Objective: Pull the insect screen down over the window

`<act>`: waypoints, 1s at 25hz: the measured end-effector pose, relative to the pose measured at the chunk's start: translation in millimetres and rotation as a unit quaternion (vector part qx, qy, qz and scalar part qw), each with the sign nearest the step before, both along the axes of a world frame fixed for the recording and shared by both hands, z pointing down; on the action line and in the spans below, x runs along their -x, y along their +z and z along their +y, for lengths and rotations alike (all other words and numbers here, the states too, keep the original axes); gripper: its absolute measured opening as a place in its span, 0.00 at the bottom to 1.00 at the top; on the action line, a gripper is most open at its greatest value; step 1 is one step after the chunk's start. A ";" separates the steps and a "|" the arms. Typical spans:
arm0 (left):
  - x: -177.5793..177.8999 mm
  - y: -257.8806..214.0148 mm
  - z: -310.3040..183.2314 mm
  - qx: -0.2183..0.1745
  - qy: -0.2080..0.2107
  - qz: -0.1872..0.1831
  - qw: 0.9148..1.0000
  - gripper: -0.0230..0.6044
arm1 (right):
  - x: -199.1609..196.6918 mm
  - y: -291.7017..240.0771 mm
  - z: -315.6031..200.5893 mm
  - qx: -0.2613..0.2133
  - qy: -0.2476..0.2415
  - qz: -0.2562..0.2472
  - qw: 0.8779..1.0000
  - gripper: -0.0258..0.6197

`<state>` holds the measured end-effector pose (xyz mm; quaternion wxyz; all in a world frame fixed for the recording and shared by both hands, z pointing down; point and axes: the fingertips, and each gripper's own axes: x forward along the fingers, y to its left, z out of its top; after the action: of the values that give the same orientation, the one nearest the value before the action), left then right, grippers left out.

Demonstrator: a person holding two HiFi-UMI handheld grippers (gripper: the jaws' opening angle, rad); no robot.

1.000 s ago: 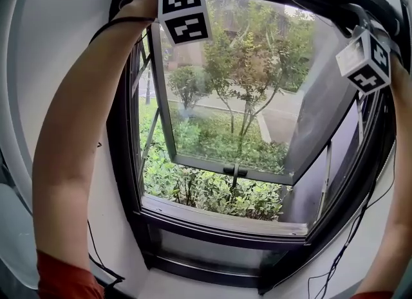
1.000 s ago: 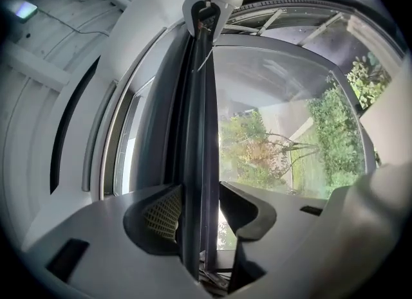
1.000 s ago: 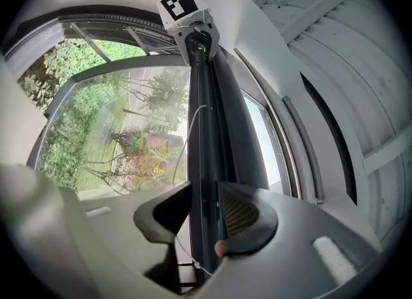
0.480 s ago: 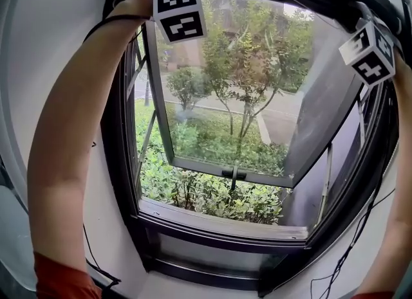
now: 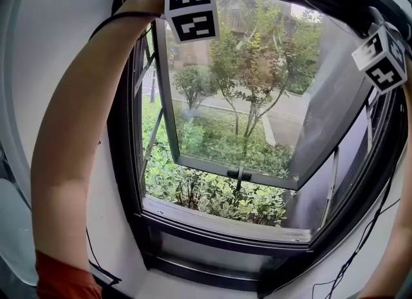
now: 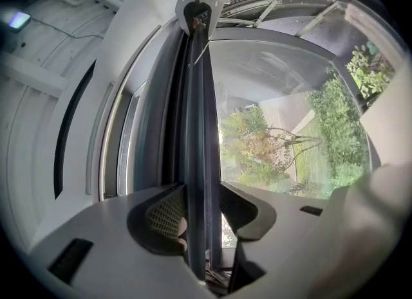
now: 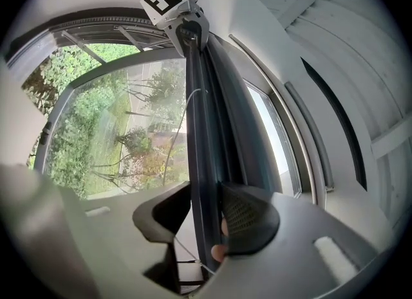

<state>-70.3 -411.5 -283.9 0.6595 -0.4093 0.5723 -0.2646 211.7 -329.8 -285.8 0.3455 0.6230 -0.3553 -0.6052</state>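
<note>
Both arms reach up to the top of the window frame (image 5: 129, 163). The insect screen's dark pull bar (image 6: 195, 111) runs along the frame's top. My left gripper (image 6: 196, 204) is shut on it, with a pad against each side. The same bar (image 7: 201, 117) passes between the jaws of my right gripper (image 7: 205, 211), which have just eased slightly wider and still touch it. Each gripper view shows the other gripper at the bar's far end. The head view shows only the left marker cube (image 5: 191, 9) and the right marker cube (image 5: 385, 58). The jaws and the bar are hidden there.
The glass sash (image 5: 219, 98) is swung outward, its handle (image 5: 239, 174) at the bottom rail. Trees and shrubs lie beyond. The sill (image 5: 225, 224) runs below. Thin cables (image 5: 351, 262) hang at the lower right beside the frame.
The head view has drifted slightly, so both marker cubes sit a little further right. Both arms stay up at the top of the window.
</note>
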 end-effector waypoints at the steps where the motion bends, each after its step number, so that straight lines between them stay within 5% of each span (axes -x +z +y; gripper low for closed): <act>1: -1.0 1.4 0.1 0.001 0.002 0.000 1.000 0.30 | 0.3 1.1 0.6 -0.002 -0.001 0.002 1.000 0.28; 25: 1.2 73.2 4.9 0.062 0.015 -0.032 0.997 0.30 | 2.0 71.4 0.7 0.051 -0.020 0.009 0.998 0.32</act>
<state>-71.5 -406.6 -210.7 0.6544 -0.4492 0.5274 -0.3029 209.7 -329.1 -214.3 0.3677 0.5920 -0.3950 -0.5986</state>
